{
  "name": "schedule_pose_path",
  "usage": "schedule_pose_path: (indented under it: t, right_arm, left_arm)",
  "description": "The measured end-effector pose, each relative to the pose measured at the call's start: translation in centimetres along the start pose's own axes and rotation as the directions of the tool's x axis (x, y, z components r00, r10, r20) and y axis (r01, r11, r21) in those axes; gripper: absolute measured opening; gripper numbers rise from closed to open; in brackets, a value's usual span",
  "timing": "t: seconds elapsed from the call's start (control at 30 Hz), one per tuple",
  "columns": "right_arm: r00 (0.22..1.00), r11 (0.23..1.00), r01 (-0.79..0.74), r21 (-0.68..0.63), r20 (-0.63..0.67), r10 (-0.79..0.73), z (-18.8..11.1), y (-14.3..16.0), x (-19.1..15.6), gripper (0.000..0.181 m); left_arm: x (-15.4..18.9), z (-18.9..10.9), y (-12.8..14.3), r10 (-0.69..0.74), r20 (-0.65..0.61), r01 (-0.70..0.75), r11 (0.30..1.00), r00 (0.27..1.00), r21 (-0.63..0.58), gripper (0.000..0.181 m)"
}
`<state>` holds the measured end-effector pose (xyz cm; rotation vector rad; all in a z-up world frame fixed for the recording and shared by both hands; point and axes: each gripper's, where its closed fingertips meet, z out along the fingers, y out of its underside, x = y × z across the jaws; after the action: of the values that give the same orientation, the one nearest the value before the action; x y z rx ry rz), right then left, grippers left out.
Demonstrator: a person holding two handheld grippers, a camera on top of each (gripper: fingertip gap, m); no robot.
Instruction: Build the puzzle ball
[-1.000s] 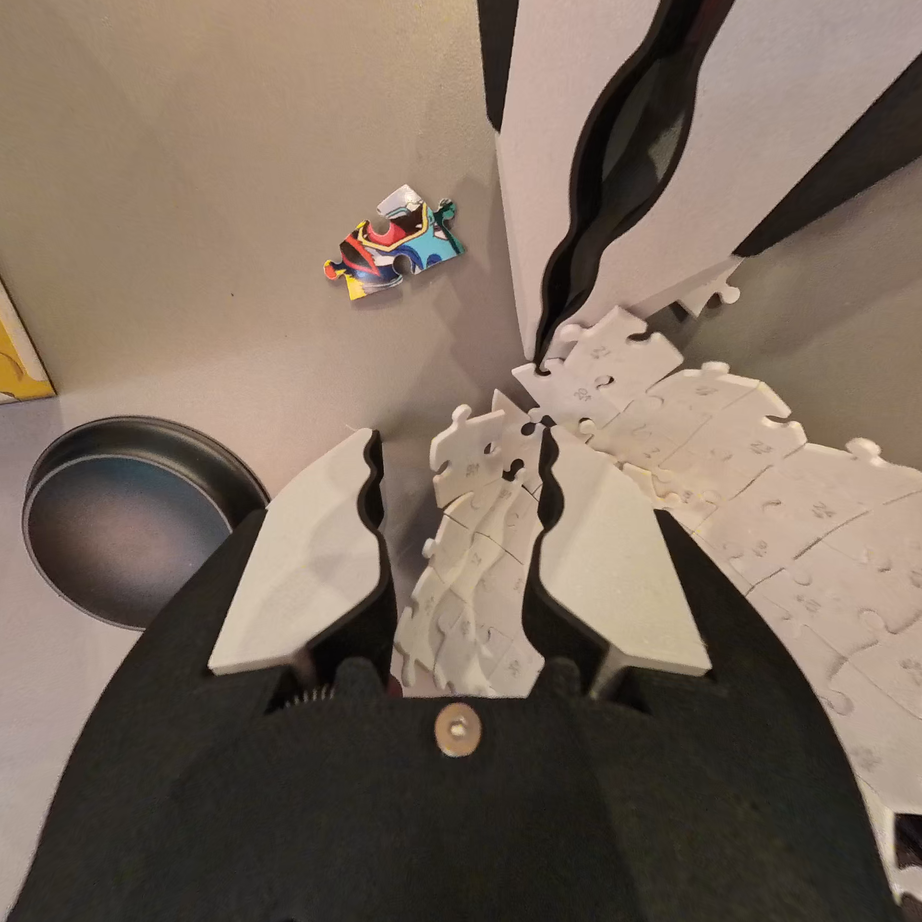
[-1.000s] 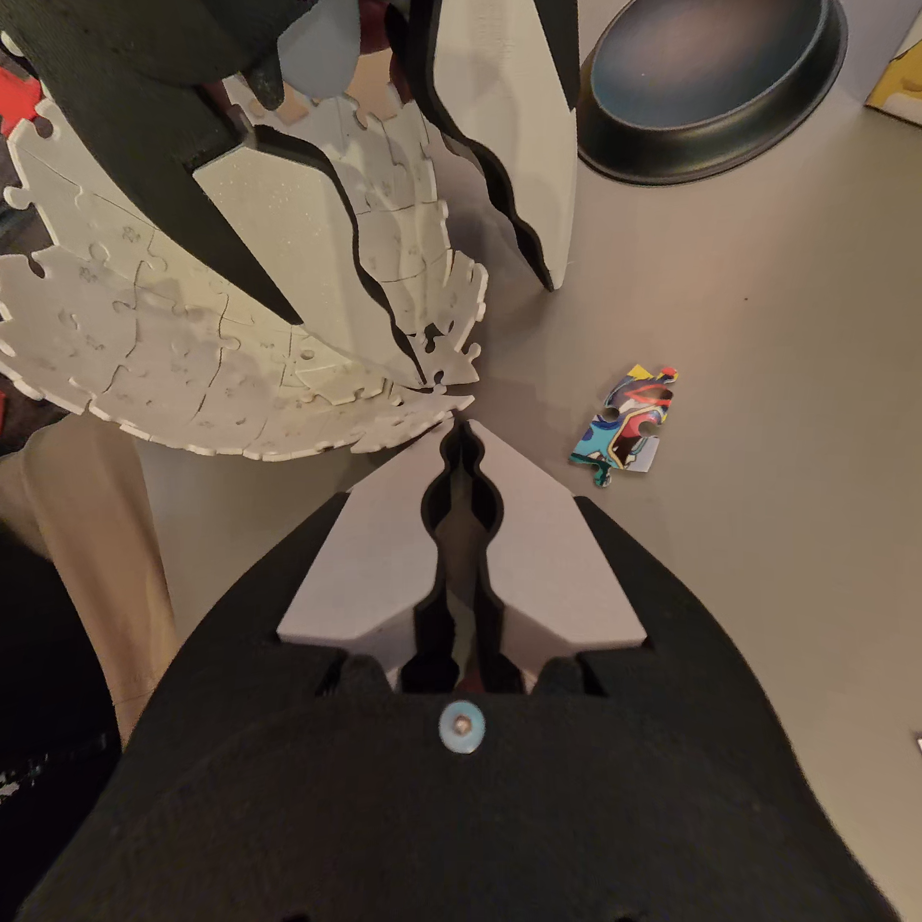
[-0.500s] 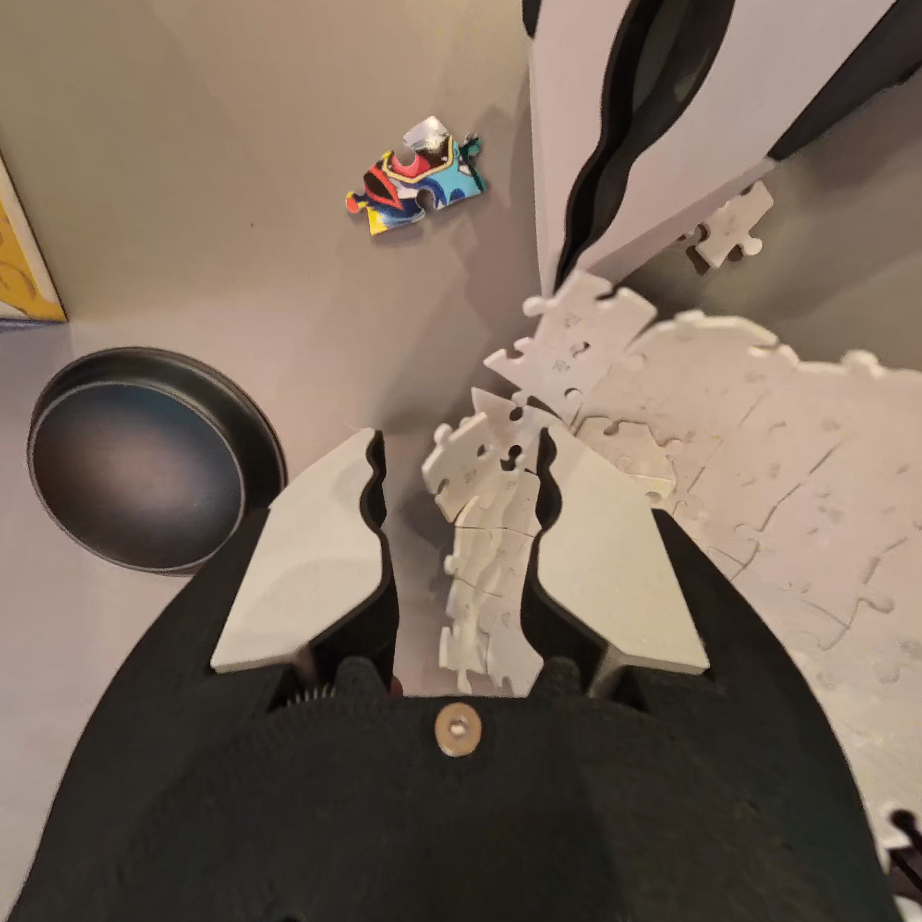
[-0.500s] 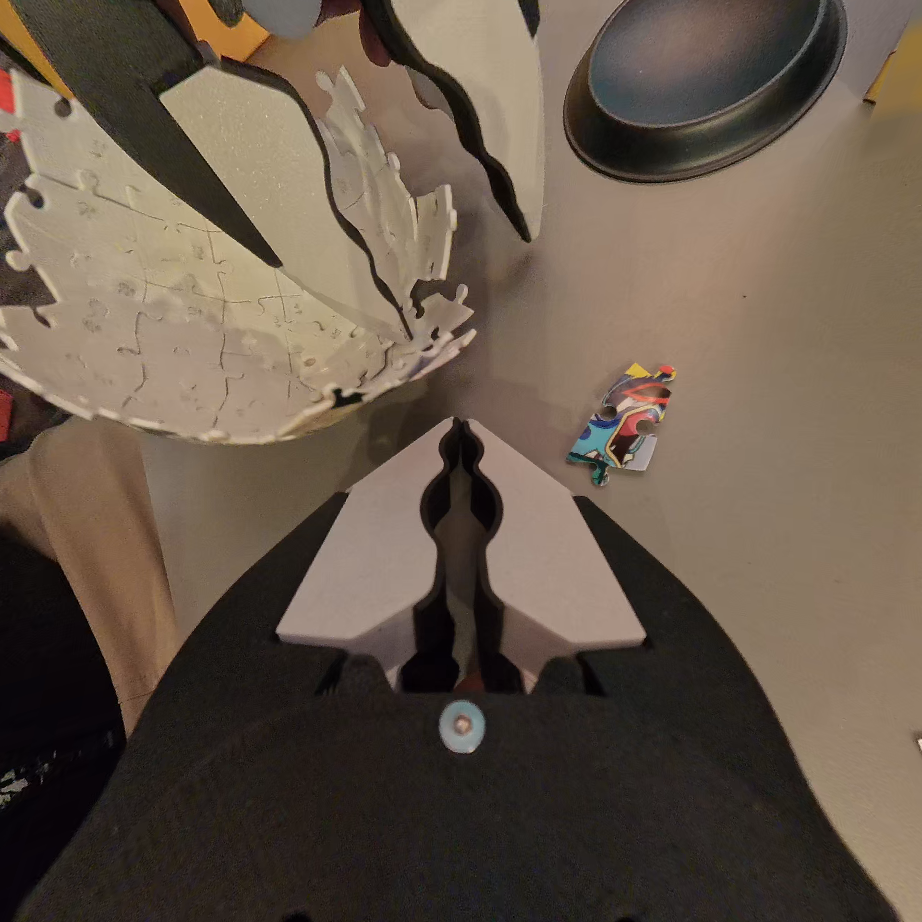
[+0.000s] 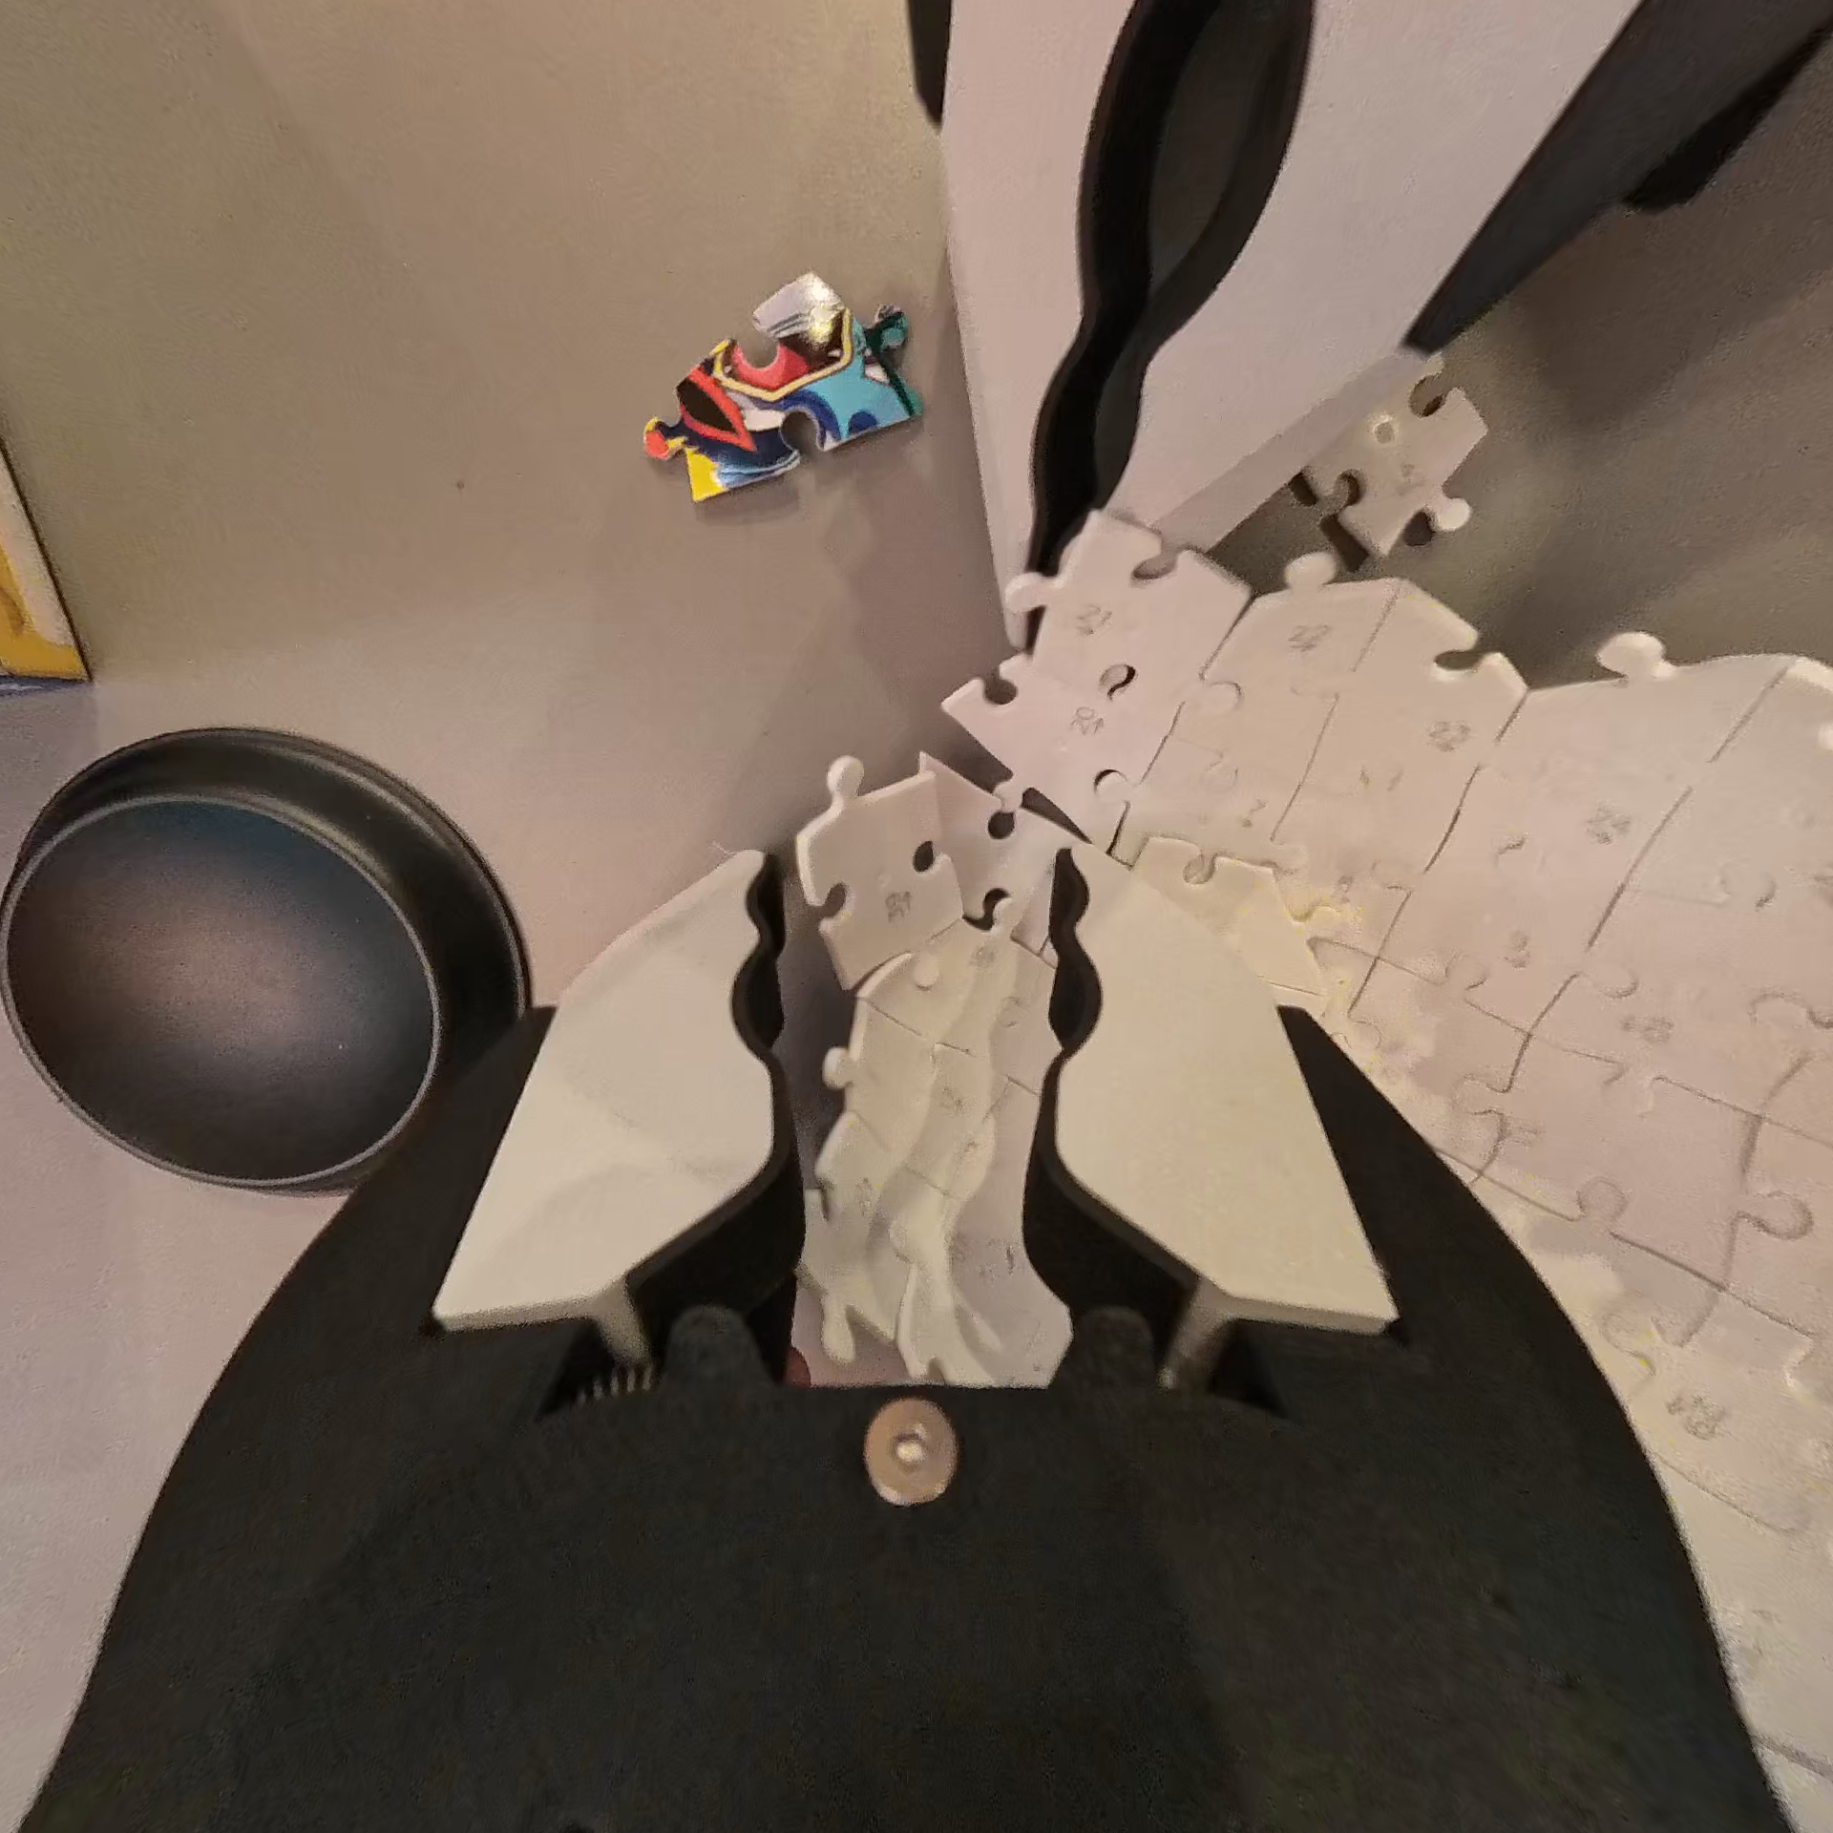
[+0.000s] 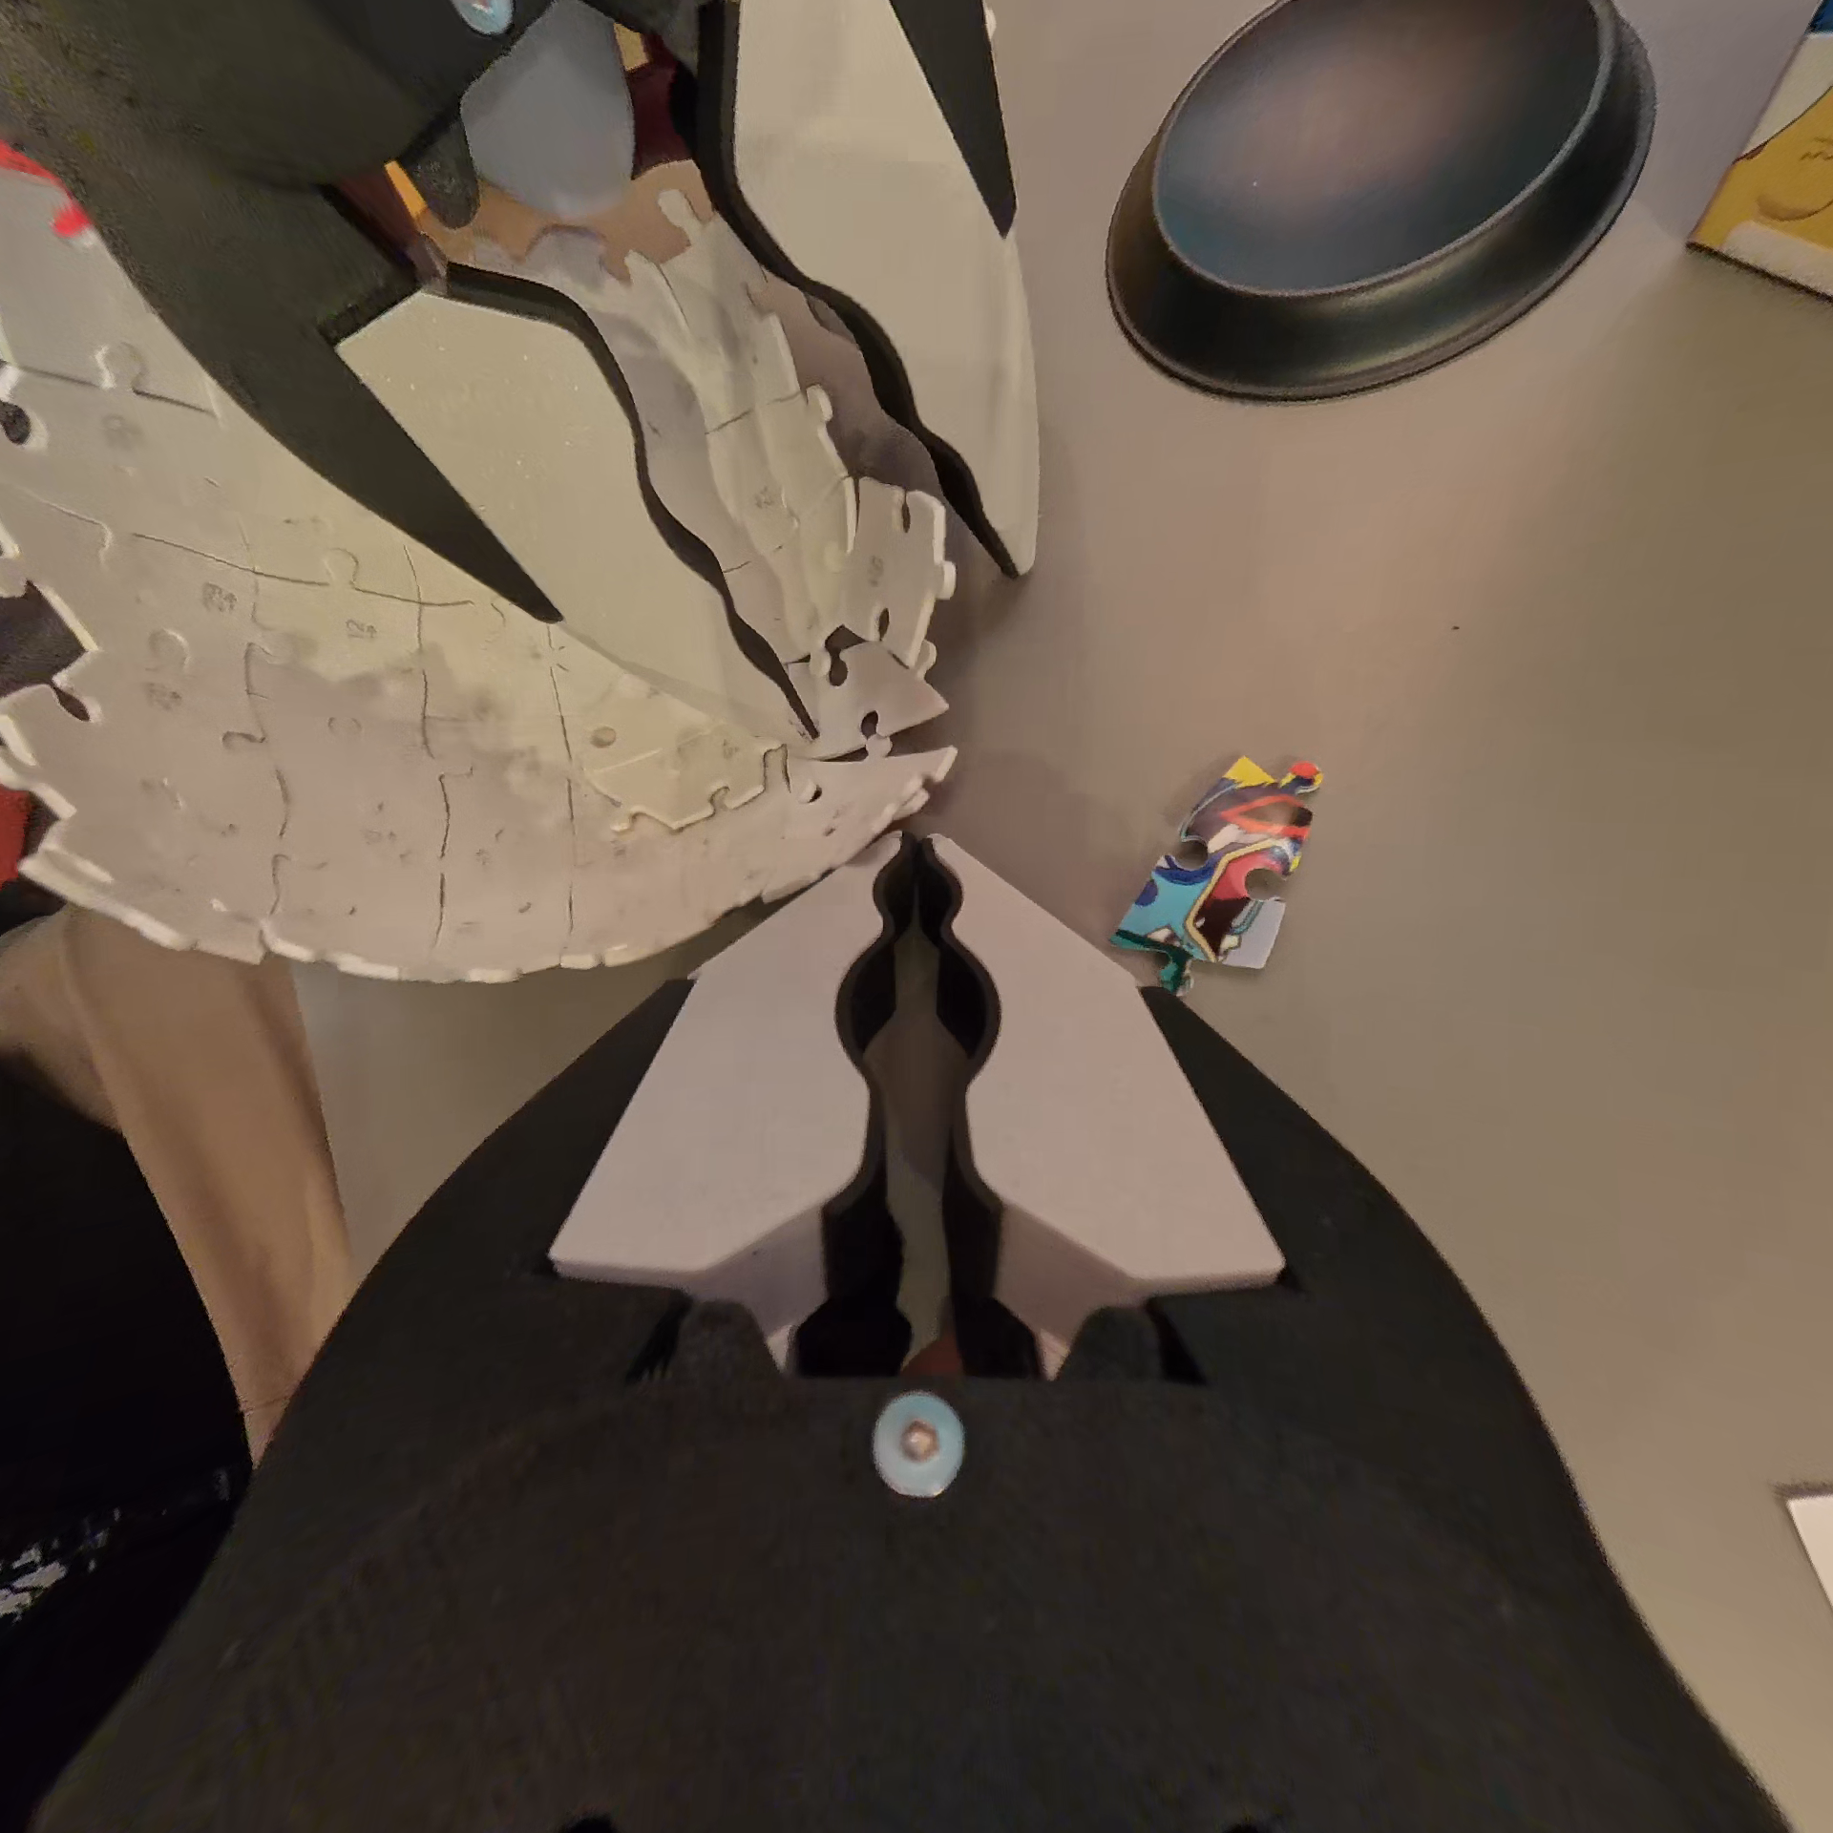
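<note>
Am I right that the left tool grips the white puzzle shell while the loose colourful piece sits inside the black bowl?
Not quite: the colourful piece lies on the grey table, outside the black bowl, as the left wrist view shows. The left tool does grip the puzzle shell.

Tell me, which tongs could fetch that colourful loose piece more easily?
Probably the right tongs: they are shut on nothing, and the colourful piece lies just beside their tips. The left tongs are busy around the white puzzle shell.
</note>
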<state>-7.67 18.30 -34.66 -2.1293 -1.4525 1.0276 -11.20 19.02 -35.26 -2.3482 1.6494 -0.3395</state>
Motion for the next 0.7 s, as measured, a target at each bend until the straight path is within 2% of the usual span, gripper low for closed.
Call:
schedule_pose_path:
  t: [0.2, 0.4, 0.57, 0.7]
  right_arm:
    - [0.999, 1.0, -0.02, -0.013, 0.026, 0.021, 0.4, -0.1, -0.1, 0.0]
    - [0.976, 0.982, -0.185, -0.027, 0.115, 0.186, -0.2, 0.1, 0.2, 0.001]
    - [0.898, 0.929, -0.369, -0.031, 0.244, 0.365, -0.9, -0.5, -0.1, 0.011]
    - [0.842, 0.889, -0.453, -0.07, 0.293, 0.452, -1.0, -0.9, -0.6, 0.013]
  left_arm:
    - [0.1, 0.0, -0.1, 0.013, -0.006, -0.013, 1.0, 1.0, 0.005, 0.051]
    - [0.1, 0.1, -0.1, 0.023, -0.008, -0.023, 1.0, 1.0, 0.009, 0.052]
    - [0.1, 0.1, -0.1, 0.026, -0.008, -0.025, 1.0, 1.0, 0.013, 0.052]
    - [0.3, 0.1, -0.3, 0.04, -0.016, -0.04, 0.999, 0.999, 0.008, 0.052]
